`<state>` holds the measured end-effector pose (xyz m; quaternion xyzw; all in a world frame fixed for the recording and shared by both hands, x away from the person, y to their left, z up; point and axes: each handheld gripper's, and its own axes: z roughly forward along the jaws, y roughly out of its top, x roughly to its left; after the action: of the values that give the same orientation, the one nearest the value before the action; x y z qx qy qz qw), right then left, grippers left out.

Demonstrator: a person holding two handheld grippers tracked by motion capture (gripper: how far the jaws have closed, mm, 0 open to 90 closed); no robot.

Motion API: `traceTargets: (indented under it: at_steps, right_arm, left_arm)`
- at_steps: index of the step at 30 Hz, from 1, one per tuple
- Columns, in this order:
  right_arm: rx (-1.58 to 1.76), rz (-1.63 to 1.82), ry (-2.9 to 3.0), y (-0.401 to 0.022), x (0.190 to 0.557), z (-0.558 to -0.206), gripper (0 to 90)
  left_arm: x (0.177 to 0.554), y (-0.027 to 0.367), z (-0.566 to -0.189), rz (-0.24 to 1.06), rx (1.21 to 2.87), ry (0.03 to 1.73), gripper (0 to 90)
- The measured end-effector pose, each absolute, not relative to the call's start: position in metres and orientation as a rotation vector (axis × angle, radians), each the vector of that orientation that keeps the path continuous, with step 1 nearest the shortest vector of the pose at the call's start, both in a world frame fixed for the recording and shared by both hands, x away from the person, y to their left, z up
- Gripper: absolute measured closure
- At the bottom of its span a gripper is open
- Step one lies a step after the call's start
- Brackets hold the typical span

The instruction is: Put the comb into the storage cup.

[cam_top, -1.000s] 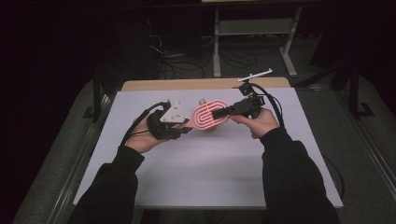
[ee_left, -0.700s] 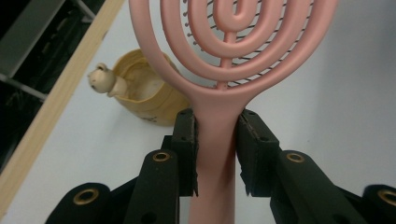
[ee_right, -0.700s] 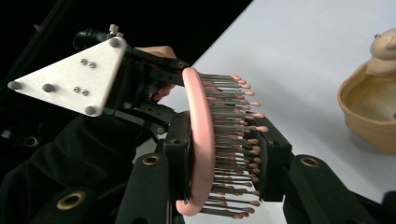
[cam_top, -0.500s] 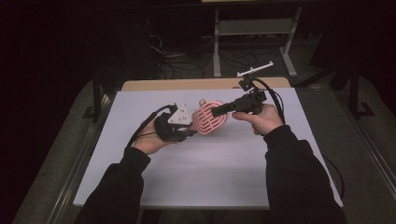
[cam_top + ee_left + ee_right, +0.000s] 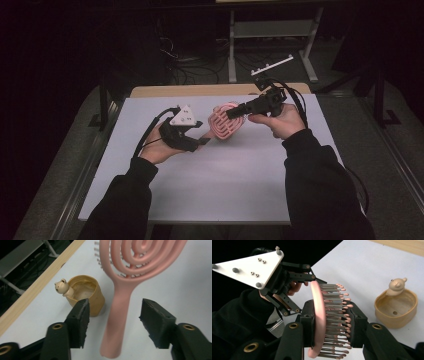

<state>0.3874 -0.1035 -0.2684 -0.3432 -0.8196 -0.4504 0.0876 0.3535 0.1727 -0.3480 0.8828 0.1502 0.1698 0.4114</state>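
Observation:
A pink hairbrush (image 5: 223,126) with a looped open head hangs above the white table sheet (image 5: 250,175). My right gripper (image 5: 332,315) is shut on the brush head (image 5: 317,302), one pad on its back and one against the bristles. My left gripper (image 5: 113,322) has just been opening. Its jaws stand apart on either side of the brush handle (image 5: 117,315) without pressing on it. In the high view the left gripper (image 5: 200,141) is at the left of the brush and the right gripper (image 5: 231,114) reaches in from the right.
A small tan cup (image 5: 87,293) with a bear figure on its rim stands on the sheet just beyond the brush, also the cup (image 5: 397,307) at the right. A wooden table edge (image 5: 200,90) runs along the far side, with a metal stand and cables behind.
The right gripper closed on the brush head and rose a little with it. The left jaws opened off the handle; the left hand stayed about where it was.

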Motion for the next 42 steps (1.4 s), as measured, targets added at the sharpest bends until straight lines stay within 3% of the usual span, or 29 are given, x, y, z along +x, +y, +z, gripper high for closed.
traceTargets:
  at_steps: [11,23,30,42]
  right_arm:
    - [-1.041,-1.376,-2.501,-0.106,0.387,-0.24,63.0]
    - [-1.132,-1.417,-2.549,-0.114,0.393,-0.206,63.1]
    - [-1.186,-1.438,-2.565,-0.121,0.401,-0.19,63.0]
    - [-1.278,-1.437,-2.562,-0.133,0.414,-0.184,63.0]
  left_arm:
    - [0.361,0.195,-0.35,0.395,2.121,0.477,29.8]
    - [0.361,0.212,-0.353,0.345,2.062,0.516,6.3]
    - [0.362,0.226,-0.354,0.328,2.021,0.543,0.0]
    - [0.365,0.252,-0.367,0.312,1.977,0.615,0.0]
